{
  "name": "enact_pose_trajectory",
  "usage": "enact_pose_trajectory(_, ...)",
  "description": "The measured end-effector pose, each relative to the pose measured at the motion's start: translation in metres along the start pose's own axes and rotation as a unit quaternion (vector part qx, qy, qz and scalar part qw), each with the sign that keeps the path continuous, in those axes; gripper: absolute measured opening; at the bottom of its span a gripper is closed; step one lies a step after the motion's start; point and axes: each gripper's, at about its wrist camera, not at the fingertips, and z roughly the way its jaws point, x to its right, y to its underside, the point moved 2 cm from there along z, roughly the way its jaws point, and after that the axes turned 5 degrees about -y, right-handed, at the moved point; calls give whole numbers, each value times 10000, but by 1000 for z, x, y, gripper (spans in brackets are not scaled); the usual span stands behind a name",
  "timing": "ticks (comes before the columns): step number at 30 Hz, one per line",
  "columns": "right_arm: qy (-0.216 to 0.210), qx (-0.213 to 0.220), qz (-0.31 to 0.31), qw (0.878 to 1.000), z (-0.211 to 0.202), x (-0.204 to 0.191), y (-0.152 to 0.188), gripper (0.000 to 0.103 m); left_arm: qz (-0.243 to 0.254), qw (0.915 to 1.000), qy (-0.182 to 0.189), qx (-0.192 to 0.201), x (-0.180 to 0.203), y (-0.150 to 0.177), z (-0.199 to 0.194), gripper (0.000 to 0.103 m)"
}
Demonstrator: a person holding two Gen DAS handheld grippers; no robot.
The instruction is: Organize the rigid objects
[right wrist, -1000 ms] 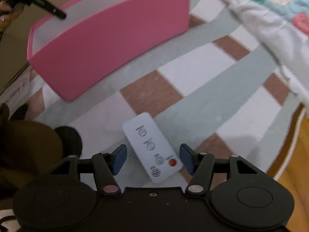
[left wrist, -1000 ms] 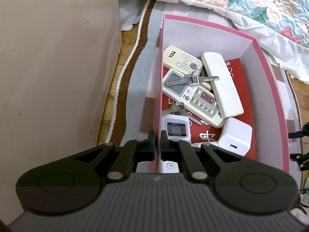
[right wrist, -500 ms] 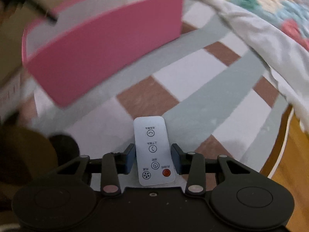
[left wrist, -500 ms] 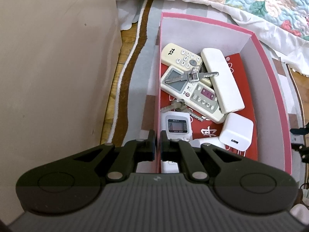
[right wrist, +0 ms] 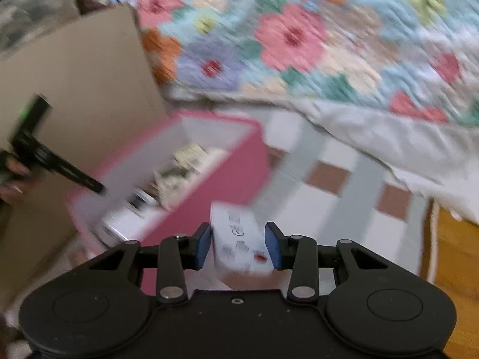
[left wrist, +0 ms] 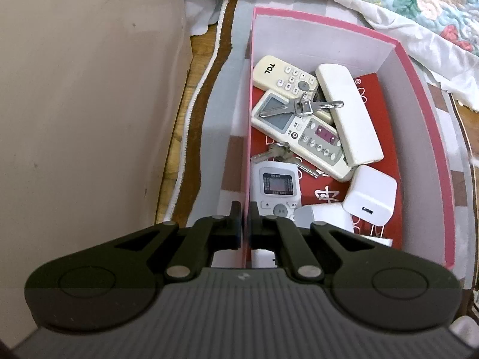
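A pink box (left wrist: 419, 89) stands on the mat, and my left gripper (left wrist: 245, 212) is shut on its left wall. Inside lie a TCL remote (left wrist: 284, 73), a grey-screened remote (left wrist: 299, 131), keys (left wrist: 302, 106), a white case (left wrist: 347, 110), a white charger (left wrist: 369, 200) and a small screen remote (left wrist: 277, 185). In the blurred right wrist view, my right gripper (right wrist: 238, 233) is closing, its blue pads against the sides of a white remote (right wrist: 233, 221) with a red button. That remote hangs above the mat, just right of the pink box (right wrist: 209, 185).
A beige panel (left wrist: 89, 104) rises close on the box's left. A floral quilt (right wrist: 299, 39) with a white hem hangs behind it. The chequered mat (right wrist: 329, 173) runs to the right as far as bare wooden floor (right wrist: 455, 239). A hand holds the left gripper (right wrist: 60, 167).
My right gripper closed on the white remote, lifted it off the mat and tilted up toward the box. The left gripper kept its hold on the box wall.
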Motion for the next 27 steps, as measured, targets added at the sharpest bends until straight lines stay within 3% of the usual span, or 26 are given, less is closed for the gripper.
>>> enact_pose_trajectory(3,-252,-14,-68,9997,4,-28,-15,30,12,10000,-10,-9,0,0,-1,3)
enact_pose_trajectory(6,-333,-269,-320,9986,23,-54,-23,18,26,10000,-3,4,-1,1,-1,3)
enact_pose_trajectory(10,-231,-746,-162,9968,40,-46,-17,19,29,10000,16,6,-1,1,-1,3)
enact_pose_trajectory(12,-61,-869,162,9961,43,-27,-11,24,53,10000,5,23,-1,1,-2,3)
enact_pose_trajectory(15,-19,-860,313,9958,43,-8,5,41,108,9999,-37,42,2,0,-1,3)
enact_pose_trajectory(17,-177,-991,-32,9949,45,-7,19,57,147,9999,-62,63,4,1,-2,3)
enact_pose_trajectory(20,-107,-1268,-621,9899,57,-8,40,65,167,9998,-82,76,5,2,-2,3)
enact_pose_trajectory(22,-58,-1252,-622,9902,67,-3,49,68,177,9998,-87,88,5,1,-2,3)
enact_pose_trajectory(25,-12,-868,-504,9949,82,7,58,68,180,9997,-92,101,6,1,-2,3)
enact_pose_trajectory(27,18,-877,-502,9949,94,10,63,38,192,9997,-99,102,5,2,-3,3)
